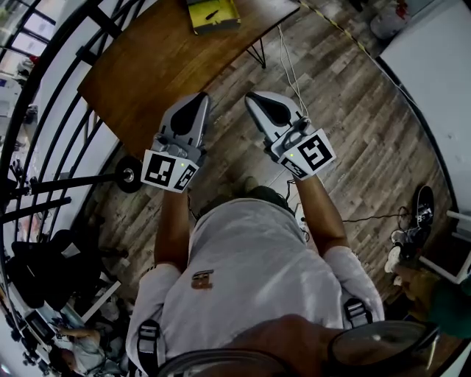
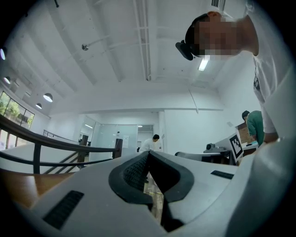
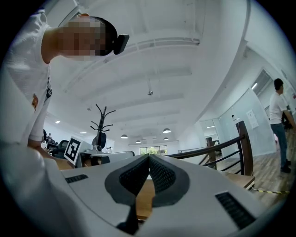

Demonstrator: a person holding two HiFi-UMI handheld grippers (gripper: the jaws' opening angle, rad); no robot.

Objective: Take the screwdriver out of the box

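No writing can be read anywhere; the only labels are the black-and-white square markers on the cubes of the left gripper [image 1: 199,97] and the right gripper [image 1: 250,96]. The flat yellow-green box [image 1: 225,22] lies at the far edge of the brown wooden table [image 1: 147,74], well apart from both grippers. A small dark long shape on its top is too small to tell if it is the screwdriver. Only the head view shows the box. The gripper views show each pair of fingers pressed together with nothing between them, and the black coat stand [image 3: 102,121] shows in the right one alone.
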